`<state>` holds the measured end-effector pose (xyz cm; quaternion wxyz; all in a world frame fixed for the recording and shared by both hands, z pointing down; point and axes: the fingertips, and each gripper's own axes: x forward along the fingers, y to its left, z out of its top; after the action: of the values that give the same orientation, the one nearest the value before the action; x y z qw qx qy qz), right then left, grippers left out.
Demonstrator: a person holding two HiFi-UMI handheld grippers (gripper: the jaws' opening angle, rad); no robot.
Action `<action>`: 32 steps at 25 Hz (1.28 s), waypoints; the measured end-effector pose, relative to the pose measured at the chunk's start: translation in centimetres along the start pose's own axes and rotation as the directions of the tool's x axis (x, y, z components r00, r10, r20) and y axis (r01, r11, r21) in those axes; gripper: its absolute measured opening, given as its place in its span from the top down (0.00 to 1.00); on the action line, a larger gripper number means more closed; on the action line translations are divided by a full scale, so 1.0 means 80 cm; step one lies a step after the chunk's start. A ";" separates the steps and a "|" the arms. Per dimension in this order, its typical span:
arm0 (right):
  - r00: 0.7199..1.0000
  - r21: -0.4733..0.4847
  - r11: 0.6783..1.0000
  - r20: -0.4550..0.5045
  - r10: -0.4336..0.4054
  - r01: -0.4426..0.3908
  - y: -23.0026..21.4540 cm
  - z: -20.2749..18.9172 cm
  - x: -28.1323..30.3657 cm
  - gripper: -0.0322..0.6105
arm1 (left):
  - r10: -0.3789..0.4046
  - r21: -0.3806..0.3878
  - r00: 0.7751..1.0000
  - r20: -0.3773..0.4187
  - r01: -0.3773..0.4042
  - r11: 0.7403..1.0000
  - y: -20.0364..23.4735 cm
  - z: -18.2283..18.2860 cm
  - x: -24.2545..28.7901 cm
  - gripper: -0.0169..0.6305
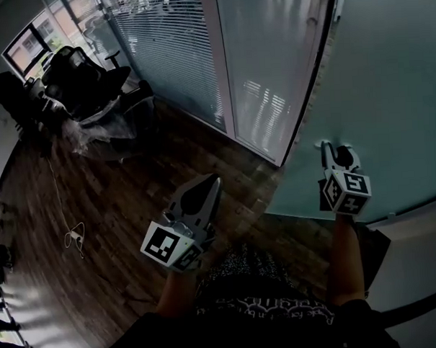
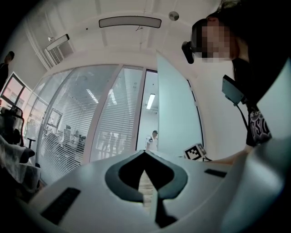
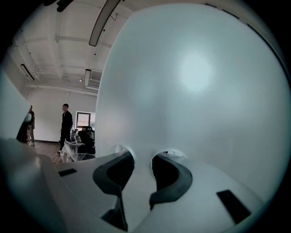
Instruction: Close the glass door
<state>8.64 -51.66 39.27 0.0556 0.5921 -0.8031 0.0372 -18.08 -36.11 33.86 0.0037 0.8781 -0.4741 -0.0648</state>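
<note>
Head view, wood floor (image 1: pixel 118 203), frosted glass door (image 1: pixel 387 90)

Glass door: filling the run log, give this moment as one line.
door: open | right gripper: fingers apart, tips at door face | left gripper: shut, empty, clear of door

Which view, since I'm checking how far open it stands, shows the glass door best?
The head view: the glass door shows its free edge, swung over the floor. The left gripper view shows it ajar; the right gripper view only its frosted surface, close up.
</note>
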 end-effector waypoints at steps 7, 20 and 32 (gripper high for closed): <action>0.998 0.016 0.998 0.002 -0.056 0.056 -0.007 0.020 0.028 0.76 | -0.062 -0.026 0.997 0.046 0.063 0.998 0.032 0.010 0.057 0.97; 0.988 0.028 0.987 0.014 -0.157 0.156 -0.051 0.031 0.109 0.76 | -0.252 -0.004 0.967 0.049 0.252 0.968 0.120 0.032 0.201 0.97; 0.976 0.043 0.975 0.018 -0.219 0.218 -0.094 0.026 0.157 0.76 | -0.304 -0.019 0.952 0.039 0.305 0.952 0.167 0.012 0.261 0.97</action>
<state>12.08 -66.04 38.82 0.0383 0.6782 -0.7328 0.0404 -18.02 -60.83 31.53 -0.0038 0.9392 -0.3324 -0.0861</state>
